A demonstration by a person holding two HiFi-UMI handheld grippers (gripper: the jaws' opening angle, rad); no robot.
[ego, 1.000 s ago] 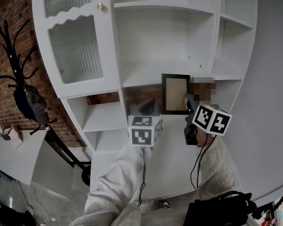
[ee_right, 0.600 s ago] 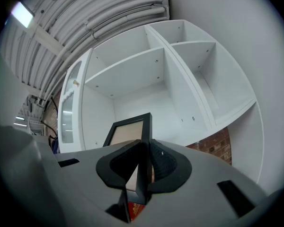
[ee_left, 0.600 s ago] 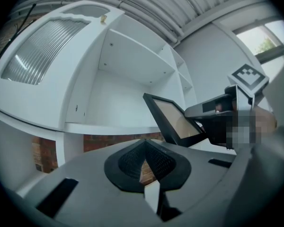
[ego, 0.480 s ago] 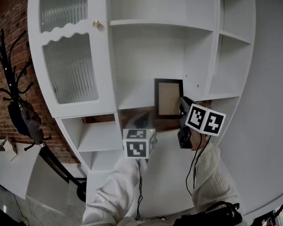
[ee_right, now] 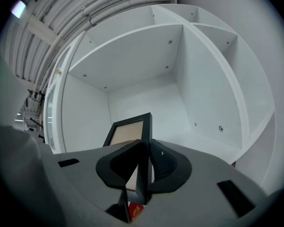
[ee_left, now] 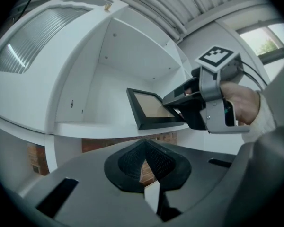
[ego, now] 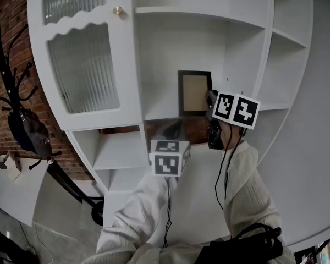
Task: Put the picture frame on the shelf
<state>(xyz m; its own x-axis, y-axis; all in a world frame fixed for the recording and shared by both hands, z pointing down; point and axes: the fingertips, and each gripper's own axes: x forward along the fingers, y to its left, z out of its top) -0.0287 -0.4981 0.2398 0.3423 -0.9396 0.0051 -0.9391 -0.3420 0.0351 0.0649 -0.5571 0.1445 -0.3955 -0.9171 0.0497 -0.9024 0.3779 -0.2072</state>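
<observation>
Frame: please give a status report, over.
Right tool shut on frame, upright at shelf, contact unclear. Left tool shut, empty, lower down. Nothing seen in the way.

The left gripper has its jaws together, with nothing between them. Beyond it, the right gripper clamps the black picture frame by one edge, tilted, at the white shelf.
</observation>
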